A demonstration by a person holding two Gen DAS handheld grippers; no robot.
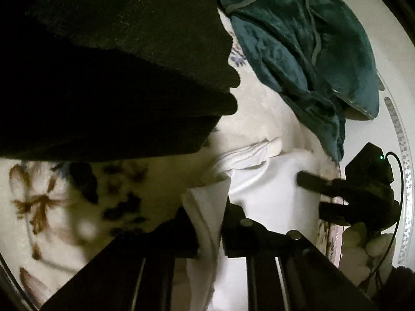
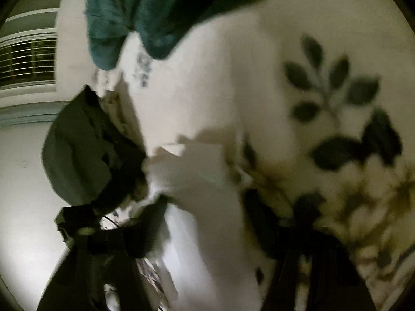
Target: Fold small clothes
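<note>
On the left of the left wrist view, a cream bedspread with brown and dark flower print (image 1: pixel 52 207) covers the surface, and a big black cloth (image 1: pixel 109 83) shadows the far-left half above it. The left gripper (image 1: pixel 210 223) sits at the near edge of that view, its two dark fingers closed on a bunched edge of the small white garment (image 1: pixel 267 189); cloth passes between the fingers and hangs down toward the camera.

From that pinch the white garment runs away to the right and far, a smooth panel with a rolled hem across its far end. Its long axis looks to lie roughly along the line between the two grippers, though the folds hide its true outline.

Beyond it, far right, a crumpled teal fleece garment with a grey drawstring (image 1: pixel 306 41) is heaped on the bedspread, apart from the job in hand.

At the right edge of the white panel the right gripper (image 1: pixel 315 194) reaches in from the right, one dark finger lying over the cloth. In the blurred right wrist view white fabric fills the space between its fingers (image 2: pixel 207 233), so I judge it gripping the same garment, but the blur leaves this uncertain. Both hands appear equally near their own edges, so the fold likely turns on bringing the two held edges together.
</note>
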